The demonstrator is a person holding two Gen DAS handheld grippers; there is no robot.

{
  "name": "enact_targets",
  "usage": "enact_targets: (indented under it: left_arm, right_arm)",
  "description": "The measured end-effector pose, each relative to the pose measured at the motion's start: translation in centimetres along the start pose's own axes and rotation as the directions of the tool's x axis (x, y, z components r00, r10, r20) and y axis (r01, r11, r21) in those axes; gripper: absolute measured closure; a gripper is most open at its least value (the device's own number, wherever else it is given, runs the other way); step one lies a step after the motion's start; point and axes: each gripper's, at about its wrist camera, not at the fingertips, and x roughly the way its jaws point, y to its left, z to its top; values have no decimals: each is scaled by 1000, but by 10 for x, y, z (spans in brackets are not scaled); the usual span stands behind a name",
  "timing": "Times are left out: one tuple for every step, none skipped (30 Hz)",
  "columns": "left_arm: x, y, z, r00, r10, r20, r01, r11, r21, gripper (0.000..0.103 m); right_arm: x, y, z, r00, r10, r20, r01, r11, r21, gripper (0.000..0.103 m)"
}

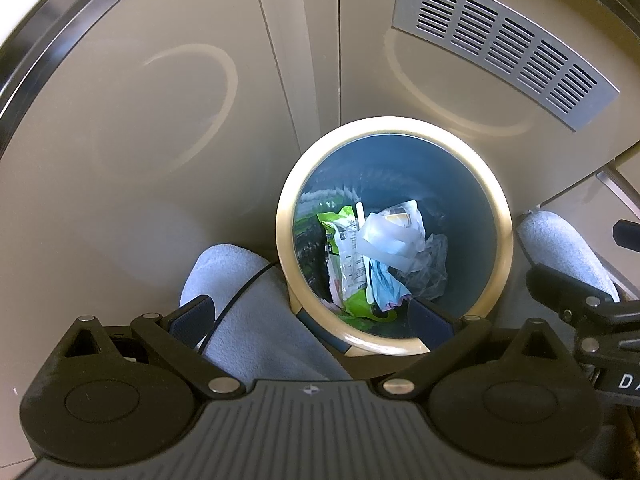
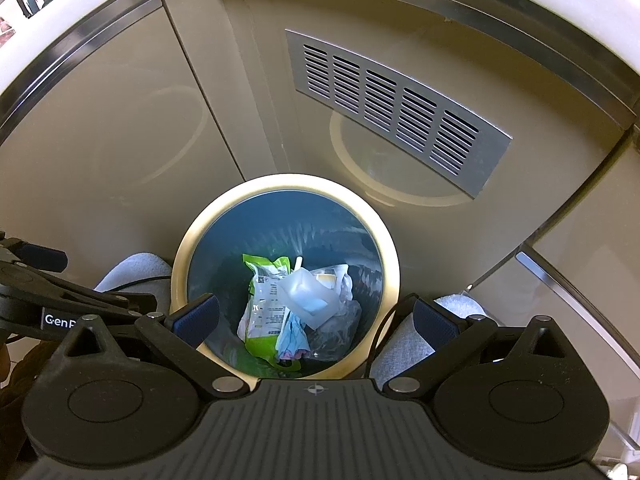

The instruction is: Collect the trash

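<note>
Both grippers hover empty over a part-filled waste bin.

Left gripper (image 1: 312,316) and right gripper (image 2: 316,316) have fingers spread, gripping nothing. Beyond and below the fingertips, the cream-rimmed blue bin (image 2: 188,264) holds a green snack wrapper (image 2: 264,304), clear plastic film (image 2: 308,296), and a white stick (image 1: 360,212): light, crumply, slippery stuff, probably best pinched at a fold. A vent grille (image 2: 392,112) lies farthest.

Blue bin (image 2: 384,280), cream rim, w/ wrappers (image 2: 266,300) inside; floor not visible.
</note>
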Motion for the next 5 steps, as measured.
enact_targets:
  left_arm:
    - [0, 0, 0, 1000, -2, 2, 2, 1000, -1, 0]
    - [0, 0, -1, 1000, -2, 6, 2, 1000, -4, 0]
    - [-1, 0, -1, 1000, -2, 11, 2, 1000, -7, 0]
    - [-2, 0, -1, 1000, -2, 14, 2, 1000, -9, 0]
    - [-2, 0, -1, 1000, -1, 15, 2, 1000, -10, 0]
  right_arm:
    - [0, 0, 0, 1000, -1, -2, 1, 1000, 1, 0]
    - [0, 0, 0, 1000, -1, -3, 1, 1000, 1, 0]
    - [0, 0, 0, 1000, -2, -4, 2, 1000, 0, 0]
    - [0, 0, 0, 1000, -2, -5, 2, 1000, 0, 0]
    - [1, 1, 0, 1000, -2, -6, 2, 1000, -1, 0]
